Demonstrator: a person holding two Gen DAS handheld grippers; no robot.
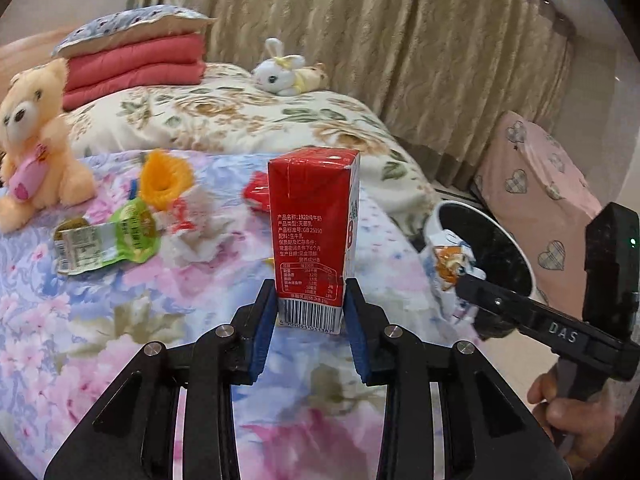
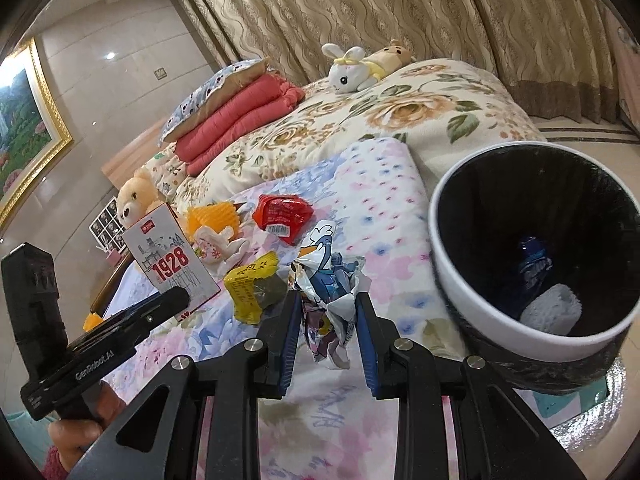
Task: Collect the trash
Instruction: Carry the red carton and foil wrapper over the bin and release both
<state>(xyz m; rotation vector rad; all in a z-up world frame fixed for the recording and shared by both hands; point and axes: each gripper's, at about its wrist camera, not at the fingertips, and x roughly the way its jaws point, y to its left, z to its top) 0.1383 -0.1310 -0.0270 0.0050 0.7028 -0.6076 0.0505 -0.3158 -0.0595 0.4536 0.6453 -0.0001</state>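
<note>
While both grippers work over the bed [image 1: 80, 320], each is pinching one piece of trash. Left gripper [image 1: 310, 304]: blue pads pressed against the lower sides of a red milk carton [image 1: 312, 224], which stands upright above the floral sheet. Right gripper [image 2: 328, 320]: clamped on a crumpled cartoon wrapper [image 2: 326, 280], held over the bed edge.

Bin [image 2: 448, 280], white rim with black liner, sits at 3 o'clock of the wrapper in the right wrist view, just beside it; a blue packet [image 2: 534, 258] and a white wad [image 2: 552, 308] lie at its bottom. In the left wrist view the bin [image 1: 520, 256] is at 3 o'clock of the carton, with the right gripper [image 1: 464, 280] at its rim.

Loose trash on the sheet, left wrist view: green pouch [image 1: 104, 240] at 9 o'clock of the carton, orange foam net [image 1: 164, 180] at 10 o'clock, white tissue [image 1: 196, 236] between pouch and carton, red wrapper [image 1: 258, 192] partly hidden behind the carton. Right wrist view adds a yellow wrapper [image 2: 252, 288] just at 9 o'clock of the held wrapper.

Teddy [image 1: 32, 140] at far 9 o'clock; plush rabbit [image 1: 280, 70] at 12 o'clock.
</note>
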